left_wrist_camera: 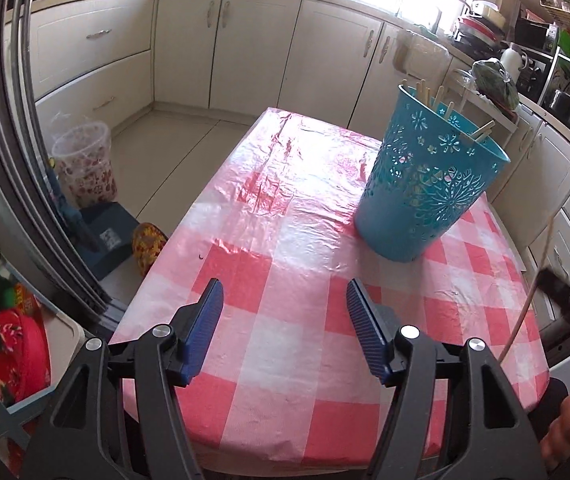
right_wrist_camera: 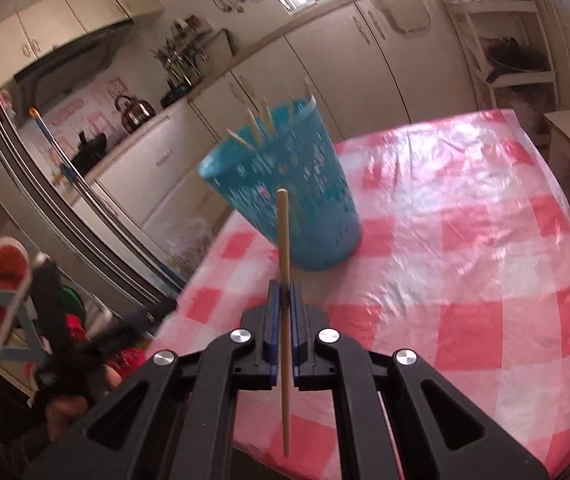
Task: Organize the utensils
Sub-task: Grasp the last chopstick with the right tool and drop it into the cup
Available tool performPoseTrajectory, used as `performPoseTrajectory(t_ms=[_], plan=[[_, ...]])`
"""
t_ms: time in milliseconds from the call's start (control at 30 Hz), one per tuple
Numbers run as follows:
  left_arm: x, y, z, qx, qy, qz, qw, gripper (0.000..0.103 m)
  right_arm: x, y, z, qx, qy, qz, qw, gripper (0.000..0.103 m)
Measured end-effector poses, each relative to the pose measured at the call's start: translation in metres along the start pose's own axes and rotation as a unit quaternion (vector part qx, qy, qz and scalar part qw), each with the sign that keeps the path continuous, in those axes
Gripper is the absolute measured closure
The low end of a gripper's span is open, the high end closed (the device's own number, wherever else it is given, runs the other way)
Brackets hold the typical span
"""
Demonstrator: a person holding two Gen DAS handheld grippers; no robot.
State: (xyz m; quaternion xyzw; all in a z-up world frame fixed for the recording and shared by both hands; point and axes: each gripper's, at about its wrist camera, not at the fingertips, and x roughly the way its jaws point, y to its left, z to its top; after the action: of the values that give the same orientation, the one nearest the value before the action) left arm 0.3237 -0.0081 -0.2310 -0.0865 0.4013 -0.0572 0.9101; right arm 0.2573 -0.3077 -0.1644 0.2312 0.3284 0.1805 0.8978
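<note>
The perforated blue plastic basket (right_wrist_camera: 285, 196) is smeared by motion at centre frame; the black left gripper (right_wrist_camera: 85, 320) is blurred at lower left, its jaws indistinct.

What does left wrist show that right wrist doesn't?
Left wrist only: the left claw open with nothing between its blue pads, and a clear floral plastic bin on the floor.

Right wrist only: the right claw shut on a thin wooden chopstick, and a metal kettle on the counter.

Both: the perforated teal plastic basket holding wooden sticks, on the pink-and-white checked tablecloth.
</note>
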Motion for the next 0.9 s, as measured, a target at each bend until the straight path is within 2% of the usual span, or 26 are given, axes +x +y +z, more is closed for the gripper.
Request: performPoseTrajectory(t_ms=[167, 300, 500, 600, 733, 900], plan=[[-0.005, -0.004, -0.005, 0.003, -0.001, -0.003, 1.0, 0.042, -0.002, 0.042, 0.073, -0.035, -0.077, 0.04, 0.996, 0.098], [-0.007, -0.006, -0.002, 0.004, -0.005, -0.008, 0.9999, 0.042, 0.009, 0.059, 0.117, -0.051, -0.107, 0.05, 0.992, 0.098], [0.001, 0.004, -0.002, -0.015, 0.004, -0.011, 0.9998, 0.042, 0.013, 0.062, 0.141, -0.054, -0.123, 0.047, 0.99, 0.098], [0.006, 0.005, -0.004, -0.018, 0.012, -0.012, 0.9997, 0.042, 0.017, 0.065, 0.147, -0.075, -0.129, 0.018, 0.989, 0.098], [0.003, 0.003, -0.002, -0.015, 0.008, -0.013, 0.9998, 0.042, 0.039, 0.065, 0.145, -0.108, -0.106, -0.035, 0.988, 0.098], [-0.013, -0.005, 0.004, 0.004, -0.009, -0.005, 0.9999, 0.038, 0.083, 0.049, 0.119, -0.13, -0.015, -0.082, 0.988, 0.098]])
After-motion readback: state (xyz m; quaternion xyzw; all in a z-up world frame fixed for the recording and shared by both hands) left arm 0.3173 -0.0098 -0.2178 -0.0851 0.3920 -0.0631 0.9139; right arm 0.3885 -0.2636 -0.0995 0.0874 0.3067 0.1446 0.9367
